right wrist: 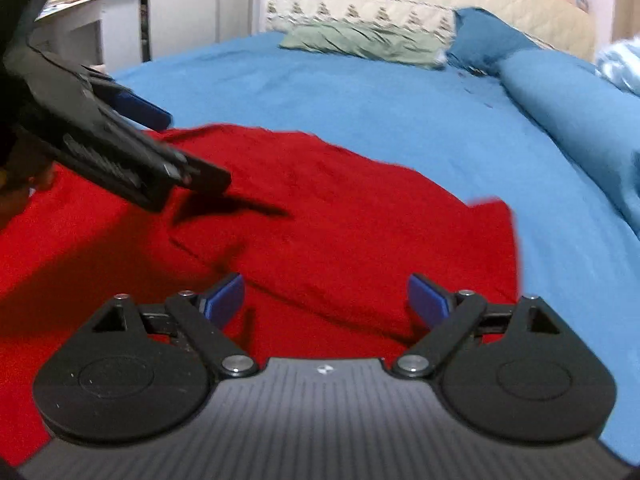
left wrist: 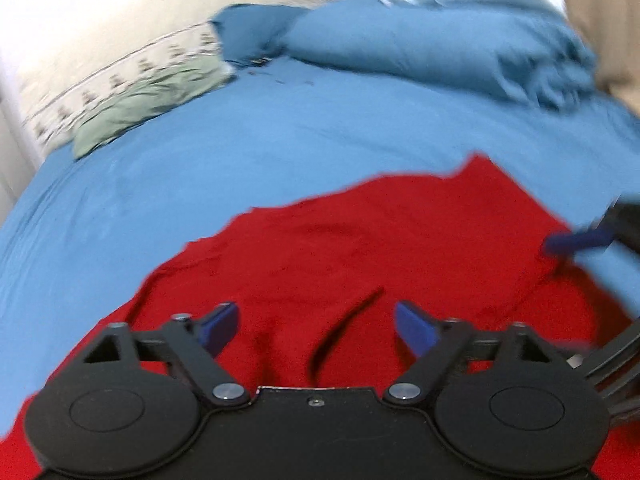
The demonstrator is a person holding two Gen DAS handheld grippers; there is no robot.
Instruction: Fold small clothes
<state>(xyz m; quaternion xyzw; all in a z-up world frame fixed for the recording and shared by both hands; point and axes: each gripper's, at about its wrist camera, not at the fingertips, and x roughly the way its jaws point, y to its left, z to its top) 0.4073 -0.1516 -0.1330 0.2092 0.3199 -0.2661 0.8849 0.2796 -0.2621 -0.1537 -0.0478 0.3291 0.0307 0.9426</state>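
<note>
A rumpled red cloth garment [right wrist: 328, 216] lies on the blue bedsheet [left wrist: 240, 152]. The left gripper [left wrist: 316, 330] and the right gripper [right wrist: 326, 300] hover above it, jaws spread, grasping nothing.

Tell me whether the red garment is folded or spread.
Mostly spread: the red garment lies flat on the blue bedsheet, wrinkled, with no neat fold visible.

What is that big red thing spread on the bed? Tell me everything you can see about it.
The red garment is plain bright red cloth, soft-looking, with no print visible. It lies spread mostly flat on the blue bedsheet, with shallow wrinkles and one layer folded over along a diagonal crease. Its far edge is uneven, ending in a pointed corner. Both the left gripper and the right gripper sit open above it; neither grips it.
</note>
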